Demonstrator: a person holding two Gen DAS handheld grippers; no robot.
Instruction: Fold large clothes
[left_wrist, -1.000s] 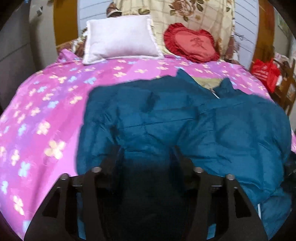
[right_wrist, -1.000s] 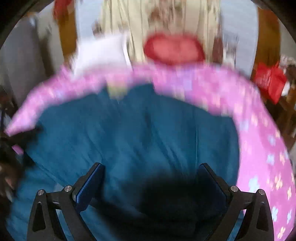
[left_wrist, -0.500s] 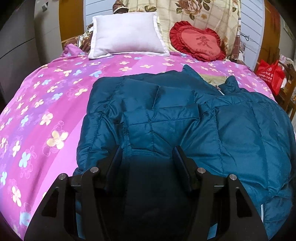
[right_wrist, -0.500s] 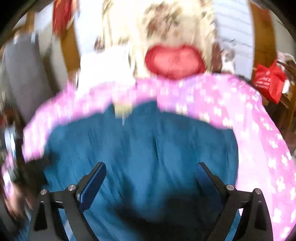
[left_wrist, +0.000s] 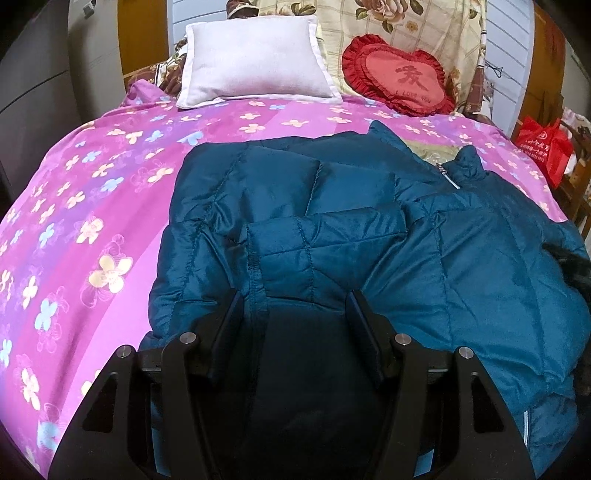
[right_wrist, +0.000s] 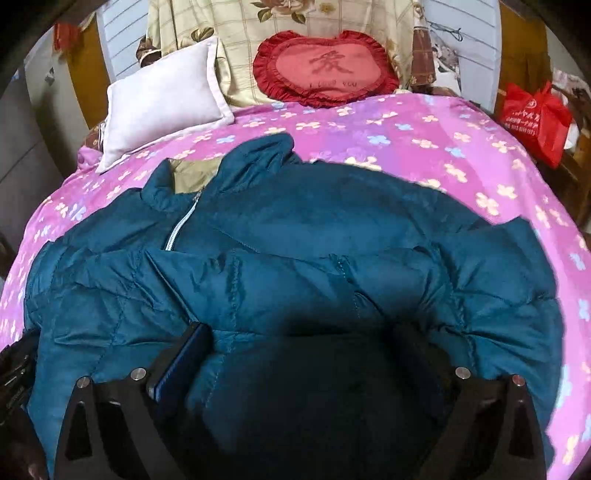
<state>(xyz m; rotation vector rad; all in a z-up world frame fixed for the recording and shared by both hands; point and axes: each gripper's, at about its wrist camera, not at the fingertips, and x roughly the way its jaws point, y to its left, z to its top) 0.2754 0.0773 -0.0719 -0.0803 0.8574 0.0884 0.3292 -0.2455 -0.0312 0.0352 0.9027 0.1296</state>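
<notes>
A teal quilted jacket (left_wrist: 461, 258) lies spread on the pink flowered bed cover (left_wrist: 92, 203), collar and zip toward the pillows. One sleeve is folded across its body. My left gripper (left_wrist: 295, 306) is half closed, and a thick fold of that sleeve is pinched between its fingers. In the right wrist view the jacket (right_wrist: 332, 221) bulges up between the wide jaws of my right gripper (right_wrist: 310, 332). The left finger (right_wrist: 184, 354) shows beside the fabric, while the right finger is hidden under it. I see no squeeze there.
A white pillow (left_wrist: 255, 62) and a red heart cushion (left_wrist: 399, 77) lean at the head of the bed. A red bag (right_wrist: 535, 114) sits on furniture past the bed's right side. Bare bed cover (right_wrist: 443, 140) stretches left and right of the jacket.
The left gripper keeps its hold and place. The right gripper swept across the jacket, and fabric that lay flat below its jaws now bulges between them, covering the right finger.
</notes>
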